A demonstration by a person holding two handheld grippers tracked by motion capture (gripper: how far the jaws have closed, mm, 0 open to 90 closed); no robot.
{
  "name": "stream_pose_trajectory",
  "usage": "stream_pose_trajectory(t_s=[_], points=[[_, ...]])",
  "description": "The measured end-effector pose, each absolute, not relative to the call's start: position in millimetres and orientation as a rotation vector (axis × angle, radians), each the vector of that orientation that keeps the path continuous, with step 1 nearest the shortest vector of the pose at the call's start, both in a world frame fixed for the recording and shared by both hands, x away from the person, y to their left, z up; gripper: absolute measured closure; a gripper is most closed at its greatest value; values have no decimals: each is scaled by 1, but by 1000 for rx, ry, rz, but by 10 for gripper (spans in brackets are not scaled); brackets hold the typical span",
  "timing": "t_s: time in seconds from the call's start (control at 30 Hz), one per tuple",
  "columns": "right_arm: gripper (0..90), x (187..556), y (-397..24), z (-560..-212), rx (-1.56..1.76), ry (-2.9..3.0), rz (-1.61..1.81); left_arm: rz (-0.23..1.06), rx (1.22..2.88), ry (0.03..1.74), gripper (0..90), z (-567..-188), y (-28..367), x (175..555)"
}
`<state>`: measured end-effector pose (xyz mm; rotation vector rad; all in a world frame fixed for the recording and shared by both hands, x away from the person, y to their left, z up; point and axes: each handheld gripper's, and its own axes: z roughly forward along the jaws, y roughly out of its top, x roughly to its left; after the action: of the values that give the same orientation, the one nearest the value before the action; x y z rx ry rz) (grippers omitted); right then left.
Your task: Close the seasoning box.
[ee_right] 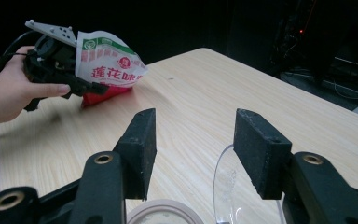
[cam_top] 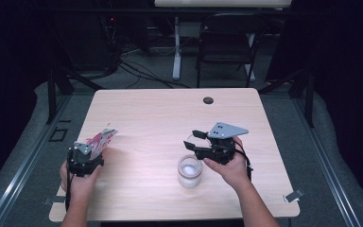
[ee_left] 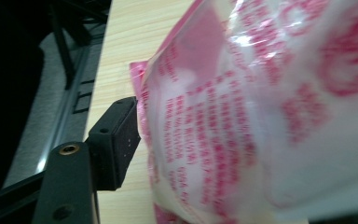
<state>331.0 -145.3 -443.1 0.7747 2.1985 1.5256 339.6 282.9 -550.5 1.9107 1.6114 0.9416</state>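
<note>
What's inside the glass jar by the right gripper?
The glass jar has a whitish layer at its bottom, seen from above; what it is isn't clear. The right gripper sits just beyond it, jaws open.

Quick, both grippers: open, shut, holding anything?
Left gripper: open, the packet between its jaws, not pressed.
Right gripper: open, holding nothing, above the glass jar.

In the left gripper view the seasoning packet point(ee_left: 261, 116) runs off the top, right and bottom edges, hiding one jaw of the left hand-held gripper point(cam_top: 90, 152) (whether the pads press it cannot be told). The glass jar point(ee_right: 223, 196) is cut by the right gripper view's bottom edge. The packet's small pink print stays unreadable.
</note>
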Motion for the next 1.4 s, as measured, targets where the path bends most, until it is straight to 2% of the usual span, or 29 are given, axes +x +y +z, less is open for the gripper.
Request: stream_pose_trajectory(t_s=[0.1,0.3,0.43,0.73,1.4], points=[[501,331,-147,-442,784,2185,1538,931,1889,1578,334,-545,280,336],[587,329,-151,-439,799,2154,1517,927,1845,1514,320,-534,276,329],[709,330,-159,-436,836,2115,1523,893,1824,1480,310,-529,274,327],[900,338,-184,-440,951,2035,1492,835,1832,1405,313,-525,259,322],[900,358,-197,-471,1096,2086,1386,762,2013,1190,313,-530,200,315]])
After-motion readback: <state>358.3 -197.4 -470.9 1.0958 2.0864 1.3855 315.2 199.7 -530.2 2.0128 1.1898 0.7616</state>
